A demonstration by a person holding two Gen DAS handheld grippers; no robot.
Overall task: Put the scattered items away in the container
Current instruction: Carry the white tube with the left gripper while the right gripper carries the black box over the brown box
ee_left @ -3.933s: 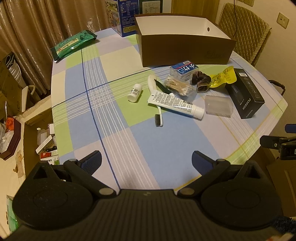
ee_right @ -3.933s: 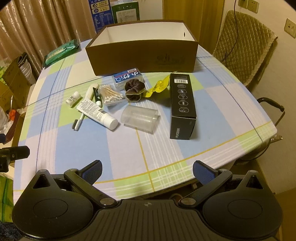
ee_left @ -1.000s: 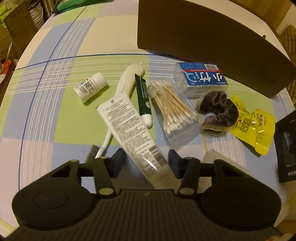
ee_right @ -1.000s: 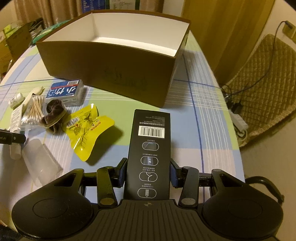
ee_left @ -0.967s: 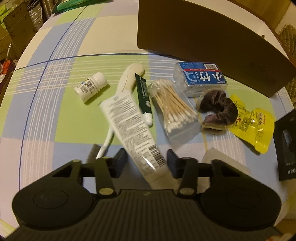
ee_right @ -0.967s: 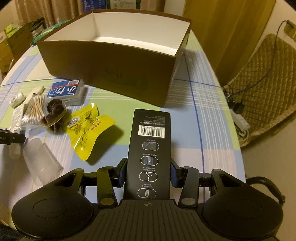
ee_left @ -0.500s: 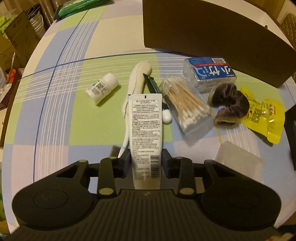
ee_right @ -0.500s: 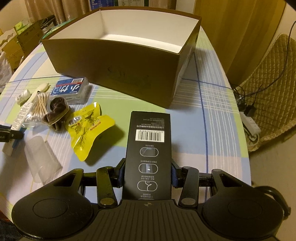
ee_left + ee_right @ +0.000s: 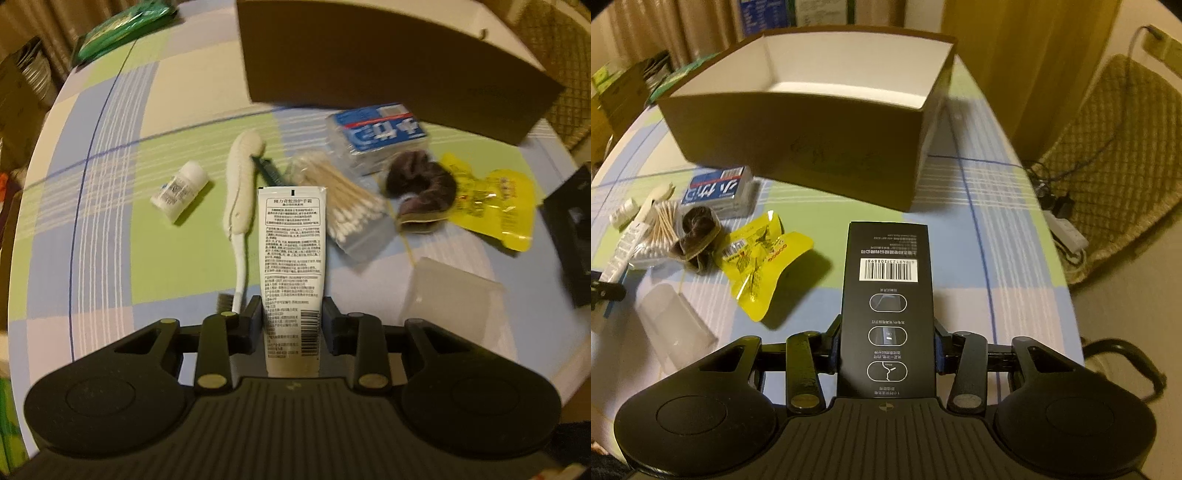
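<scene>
You had the left gripper (image 9: 291, 319) just closing on the white cream tube (image 9: 291, 258), the right gripper (image 9: 885, 345) clamping the black carton (image 9: 886, 295), both lifted short of the empty brown box (image 9: 798, 155), needing carrying over its rim.

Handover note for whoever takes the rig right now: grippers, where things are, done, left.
Left gripper: jaws have just closed onto the white tube; it is gripped.
Right gripper: shut on the black box.
Brown container: at the table's far side, nothing visible inside.
Done: two items gripped, none dropped in yet.
Left on the table: small white bottle, toothbrush, dark green tube, cotton swabs, blue pack, brown scrunchie, yellow packet, clear case.
</scene>
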